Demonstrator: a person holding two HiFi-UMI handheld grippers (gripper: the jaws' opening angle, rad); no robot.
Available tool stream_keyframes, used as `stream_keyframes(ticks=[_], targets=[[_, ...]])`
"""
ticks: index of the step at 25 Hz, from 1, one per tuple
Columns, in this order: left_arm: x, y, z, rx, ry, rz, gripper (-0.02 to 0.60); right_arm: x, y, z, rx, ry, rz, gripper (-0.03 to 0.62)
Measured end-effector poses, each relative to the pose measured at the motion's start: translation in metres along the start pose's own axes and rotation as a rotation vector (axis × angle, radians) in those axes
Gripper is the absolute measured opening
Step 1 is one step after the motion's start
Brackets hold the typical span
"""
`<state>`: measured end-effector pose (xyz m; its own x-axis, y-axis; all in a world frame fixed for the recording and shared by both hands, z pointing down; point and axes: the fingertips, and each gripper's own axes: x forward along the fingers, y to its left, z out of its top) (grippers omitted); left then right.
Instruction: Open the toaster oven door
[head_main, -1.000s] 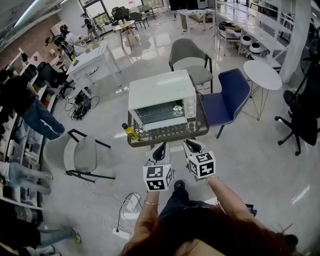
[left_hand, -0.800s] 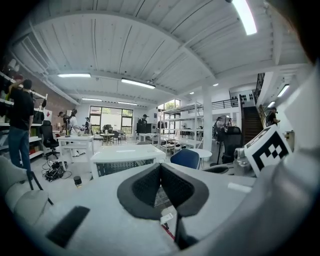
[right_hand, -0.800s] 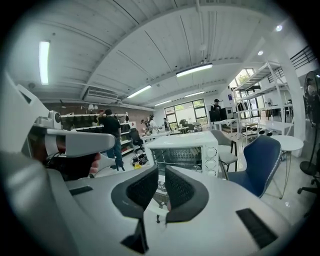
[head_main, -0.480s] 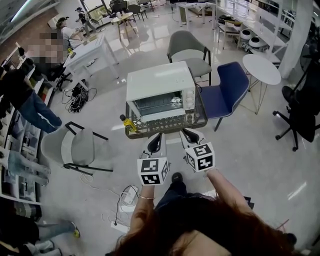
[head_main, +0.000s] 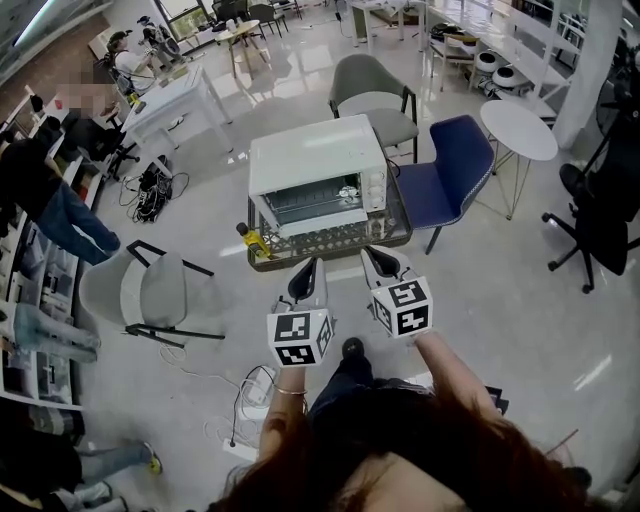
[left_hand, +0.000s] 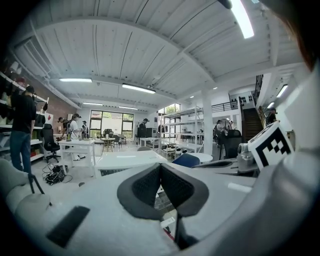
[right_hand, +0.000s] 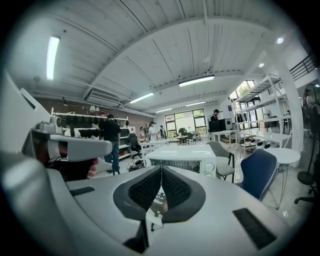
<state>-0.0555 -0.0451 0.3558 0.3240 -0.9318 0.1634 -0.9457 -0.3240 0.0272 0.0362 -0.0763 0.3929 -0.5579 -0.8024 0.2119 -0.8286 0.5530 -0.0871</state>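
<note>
White toaster oven (head_main: 318, 180), door (head_main: 310, 208) still shut, stands on the glass surface (head_main: 400, 235) ahead; my right tongs (head_main: 374, 258) have just closed empty, left tongs (head_main: 310, 268) likewise together, both short of it, opening not begun.

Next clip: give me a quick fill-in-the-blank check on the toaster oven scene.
1. The toaster oven door is ___.
2. The chair to its right in the head view is ___.
3. The left tool and the right tool each hold ___.
Missing words: closed; blue; nothing.
The right tool's jaws have just closed, with nothing between them.
</note>
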Motion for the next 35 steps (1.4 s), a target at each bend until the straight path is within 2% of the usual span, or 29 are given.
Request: stream_keyframes(ticks=[9, 35], targets=[[-0.004, -0.003, 0.006, -0.001, -0.012, -0.015, 0.015, -0.008, 0.007, 0.01, -0.001, -0.024, -0.011, 0.002], [0.01, 0.007, 0.009, -0.011, -0.016, -0.023, 0.015, -0.007, 0.006, 0.032, -0.113, -0.07, -0.054, 0.002]])
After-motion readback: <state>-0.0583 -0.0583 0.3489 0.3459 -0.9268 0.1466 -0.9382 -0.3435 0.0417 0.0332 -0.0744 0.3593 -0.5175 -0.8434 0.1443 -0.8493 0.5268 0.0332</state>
